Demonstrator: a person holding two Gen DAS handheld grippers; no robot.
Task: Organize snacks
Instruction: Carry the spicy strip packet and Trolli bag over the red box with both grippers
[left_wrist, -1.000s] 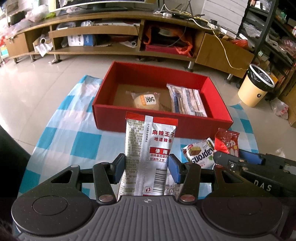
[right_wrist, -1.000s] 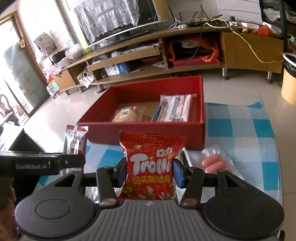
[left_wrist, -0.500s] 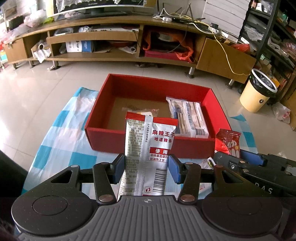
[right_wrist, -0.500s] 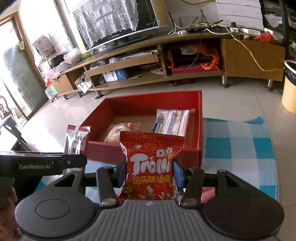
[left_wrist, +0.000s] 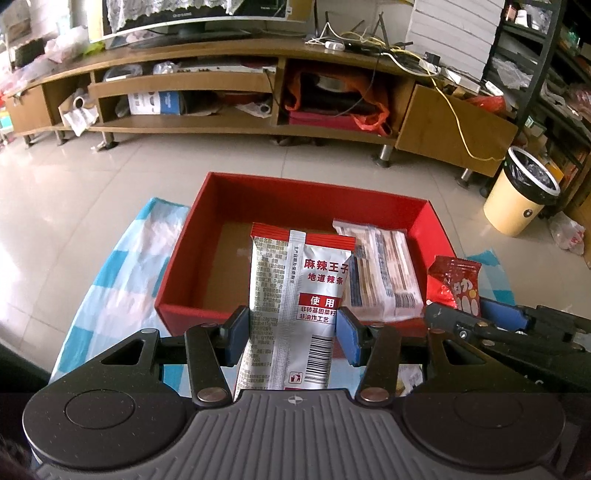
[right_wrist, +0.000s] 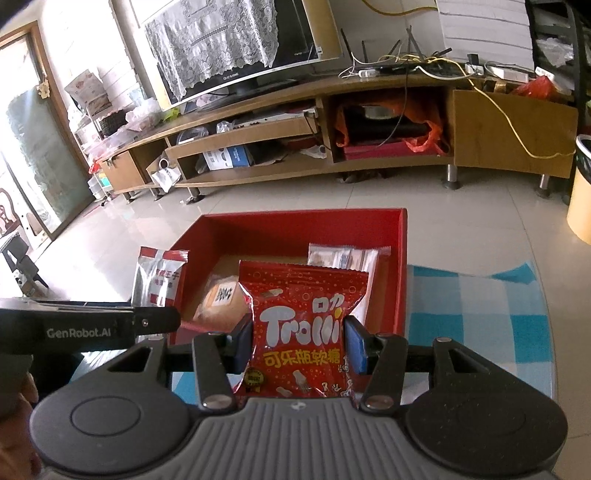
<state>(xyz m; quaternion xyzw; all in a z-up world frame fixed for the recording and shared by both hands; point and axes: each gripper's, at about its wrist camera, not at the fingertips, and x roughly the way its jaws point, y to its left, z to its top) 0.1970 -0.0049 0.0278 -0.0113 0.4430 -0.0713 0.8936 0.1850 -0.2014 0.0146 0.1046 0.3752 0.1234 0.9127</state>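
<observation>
Both grippers have carried their packets forward over the red box (left_wrist: 428, 229)
Left gripper (left_wrist: 291, 334) pinches a silver packet (left_wrist: 295, 314), right gripper (right_wrist: 299, 341) a red candy bag (right_wrist: 301, 332) — checked cloth (right_wrist: 476, 314), tiled floor (left_wrist: 92, 192).

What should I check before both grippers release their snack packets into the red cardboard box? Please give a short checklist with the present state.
1. Left gripper grips the silver and red spicy-strip packet: ok.
2. Right gripper grips the red Trolli gummy bag: ok.
3. Red cardboard box lies ahead of both grippers: ok.
4. Free floor in the box's left part: ok.
5. Clear-wrapped striped packet and round bun already inside: ok.
6. Packets fully over the box: cannot tell.
</observation>
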